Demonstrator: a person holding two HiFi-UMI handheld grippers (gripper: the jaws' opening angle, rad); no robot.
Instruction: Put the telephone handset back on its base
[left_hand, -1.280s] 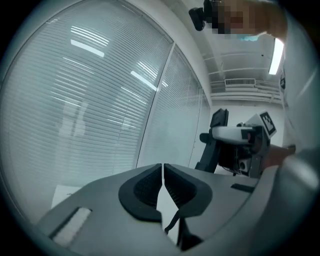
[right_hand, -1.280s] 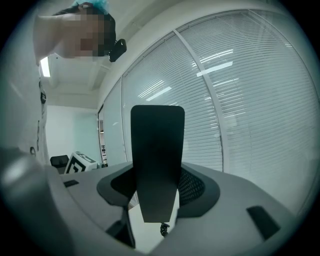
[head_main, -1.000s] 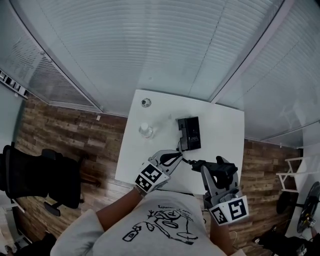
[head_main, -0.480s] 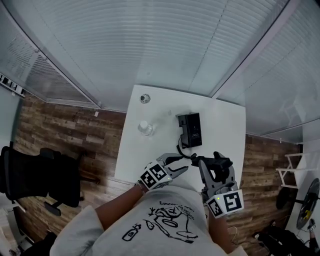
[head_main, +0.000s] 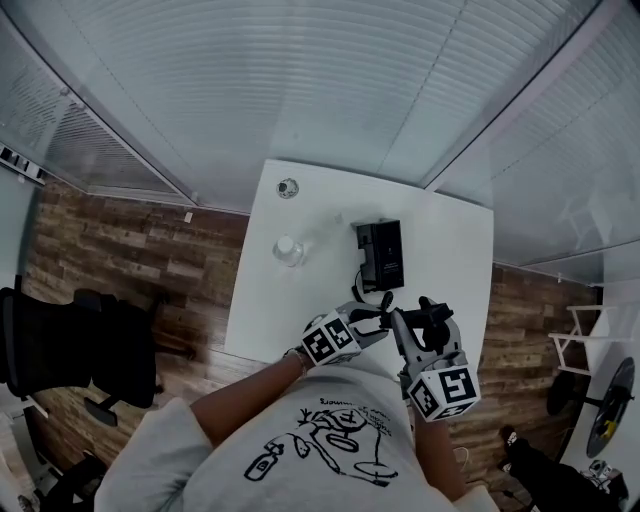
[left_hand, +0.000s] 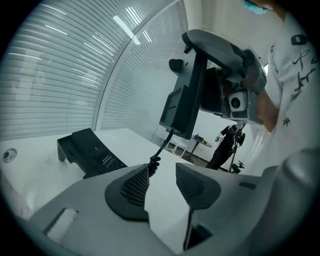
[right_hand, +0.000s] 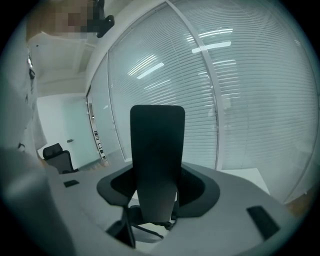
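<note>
White tabletop (head_main: 455, 245) fills the middle of the head view, and on it we see the black telephone base (head_main: 380, 254) lying flat near the far edge. The cradle of the base is bare. The handset (right_hand: 156, 150) is not on it. We hold it in the right gripper (head_main: 422, 318), up off the table on the near side of the base and clear of it. In the right gripper view the 2 jaws are closed on the handset's sides, and its dark body stands upright between them, rising well above the pads. From the left gripper view we see the same handset hanging high in the air, with its black cord (left_hand: 160, 149) dropping from the lower end toward the table.

Our left gripper (head_main: 376, 324) sits just beside the right one, above the table's near edge. Its 2 ribbed pads (left_hand: 136, 186) stand apart with only bare white table showing in the gap; the cord passes just beyond the tip of 1 pad, and nothing is pinched.

Further left on the table we see a small clear container (head_main: 289, 250) and, near the far corner, a small round object (head_main: 288, 187). An office chair (head_main: 75, 350) stands on the wooden floor (head_main: 130, 260).
</note>
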